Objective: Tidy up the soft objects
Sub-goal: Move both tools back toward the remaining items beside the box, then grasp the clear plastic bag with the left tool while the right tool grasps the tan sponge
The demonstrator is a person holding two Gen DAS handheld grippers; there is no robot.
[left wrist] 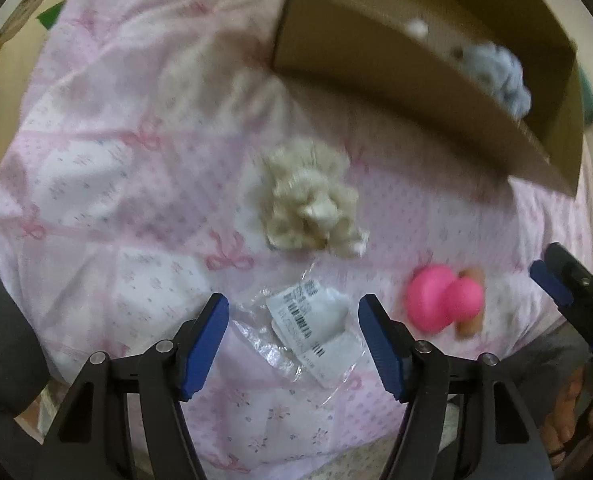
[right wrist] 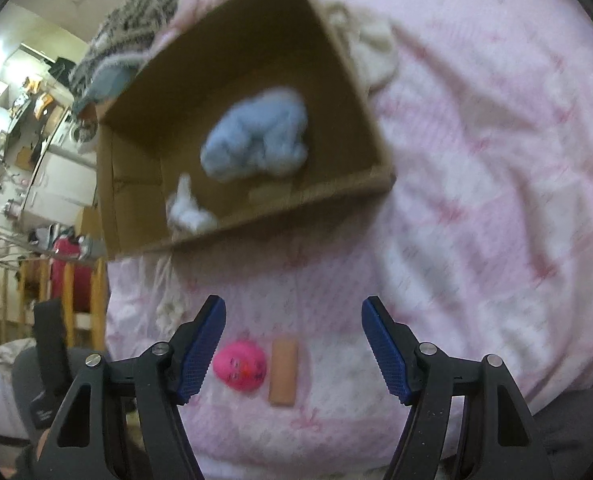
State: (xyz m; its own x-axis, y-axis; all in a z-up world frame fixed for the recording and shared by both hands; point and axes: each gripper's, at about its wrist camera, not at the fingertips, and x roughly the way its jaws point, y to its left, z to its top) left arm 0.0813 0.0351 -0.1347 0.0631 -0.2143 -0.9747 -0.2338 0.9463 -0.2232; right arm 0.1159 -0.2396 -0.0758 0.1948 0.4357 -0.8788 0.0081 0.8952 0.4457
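Both your left gripper (left wrist: 293, 344) and right gripper (right wrist: 293, 347) gape empty. The pink squishy ball (right wrist: 239, 365) lies on the bed at 6 o'clock from the cardboard box (right wrist: 378, 130); it's light and yielding, so pinch across its middle.

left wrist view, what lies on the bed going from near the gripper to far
plastic bag with a label → cream fluffy toy → cardboard box with the blue fluffy toy inside it. The pink toy sits off to the right, about level with the bag.
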